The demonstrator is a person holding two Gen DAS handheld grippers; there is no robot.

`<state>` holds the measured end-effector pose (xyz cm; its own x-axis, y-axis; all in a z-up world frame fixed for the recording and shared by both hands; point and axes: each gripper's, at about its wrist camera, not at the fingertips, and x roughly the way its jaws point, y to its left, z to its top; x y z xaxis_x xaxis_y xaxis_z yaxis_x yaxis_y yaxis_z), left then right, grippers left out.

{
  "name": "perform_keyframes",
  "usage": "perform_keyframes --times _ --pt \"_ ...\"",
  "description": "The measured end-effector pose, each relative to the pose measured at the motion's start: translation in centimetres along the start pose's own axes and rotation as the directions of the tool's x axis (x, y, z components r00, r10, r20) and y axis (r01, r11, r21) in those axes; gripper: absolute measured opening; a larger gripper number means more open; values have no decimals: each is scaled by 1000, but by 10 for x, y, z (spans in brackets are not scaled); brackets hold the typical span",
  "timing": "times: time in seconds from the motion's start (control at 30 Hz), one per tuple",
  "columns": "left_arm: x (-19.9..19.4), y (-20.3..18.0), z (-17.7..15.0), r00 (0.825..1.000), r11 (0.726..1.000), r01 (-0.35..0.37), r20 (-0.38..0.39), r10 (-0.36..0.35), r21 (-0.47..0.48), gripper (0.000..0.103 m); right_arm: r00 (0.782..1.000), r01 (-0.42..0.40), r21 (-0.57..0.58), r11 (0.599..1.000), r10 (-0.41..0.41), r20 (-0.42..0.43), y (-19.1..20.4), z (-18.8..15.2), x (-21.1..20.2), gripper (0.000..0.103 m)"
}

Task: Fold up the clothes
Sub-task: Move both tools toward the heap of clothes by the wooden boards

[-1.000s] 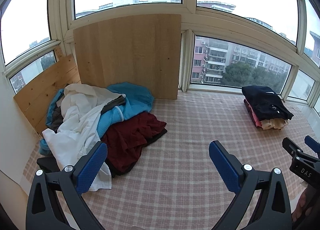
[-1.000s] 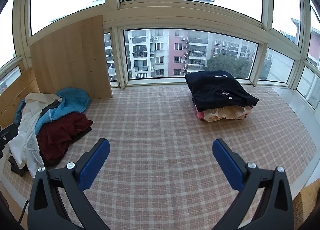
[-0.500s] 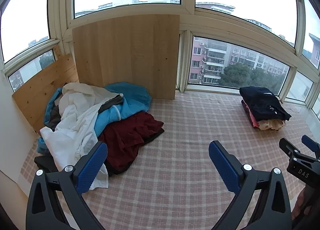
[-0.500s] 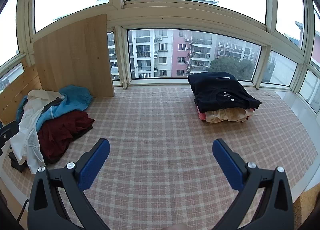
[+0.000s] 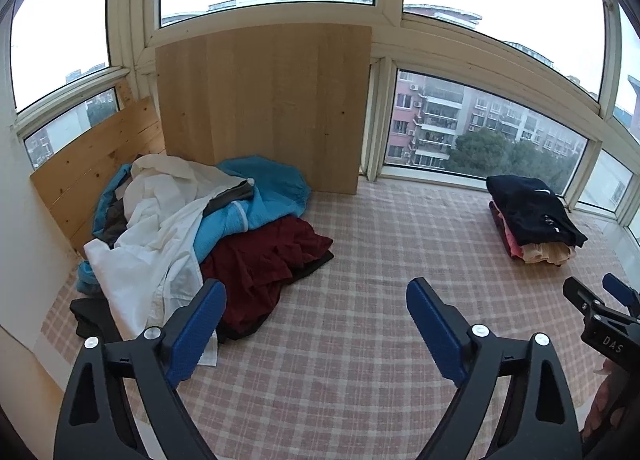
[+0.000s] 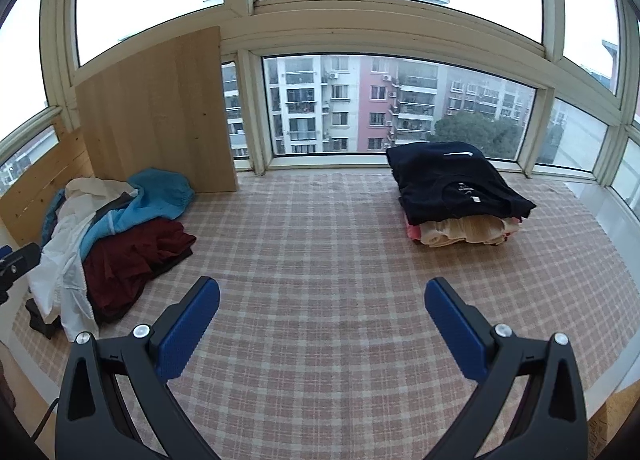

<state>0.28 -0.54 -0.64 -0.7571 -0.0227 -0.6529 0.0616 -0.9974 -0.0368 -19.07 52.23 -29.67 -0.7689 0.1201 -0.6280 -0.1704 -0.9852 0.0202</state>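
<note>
A heap of unfolded clothes (image 5: 192, 236) lies at the left: a white garment (image 5: 152, 244), a blue one (image 5: 248, 203) and a dark red one (image 5: 264, 264) in front. In the right wrist view the same heap (image 6: 108, 244) sits far left. A folded stack topped by a dark navy garment (image 6: 452, 183) rests at the right, also in the left wrist view as the stack (image 5: 532, 219). My left gripper (image 5: 316, 300) is open and empty, just right of the red garment. My right gripper (image 6: 322, 298) is open, empty, over the bare checked cloth.
A pink checked cloth (image 6: 320, 260) covers the platform in a bay window. Two wooden boards (image 5: 264, 103) lean against the window behind the heap. The right gripper's body (image 5: 604, 320) shows at the left view's right edge, with fingers of a hand below it.
Both cameras have pulled back and risen slightly, so the heap and stack look a little further off. Both grippers stay open and empty.
</note>
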Motion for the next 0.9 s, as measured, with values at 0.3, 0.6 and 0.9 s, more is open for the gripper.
perform_keyframes --times 0.3,0.6,0.9 --pt "-1 3 -7 998 998 -54 -12 53 -40 91 999 -36 -31 999 36 4 0 0 4 103" --pt "-11 15 -16 992 988 -126 -10 126 -86 91 992 -129 -57 990 129 -1 13 1 14 103" --pt "-21 49 -21 983 978 -183 10 185 -104 91 982 -186 -121 975 186 -6 68 5 20 103"
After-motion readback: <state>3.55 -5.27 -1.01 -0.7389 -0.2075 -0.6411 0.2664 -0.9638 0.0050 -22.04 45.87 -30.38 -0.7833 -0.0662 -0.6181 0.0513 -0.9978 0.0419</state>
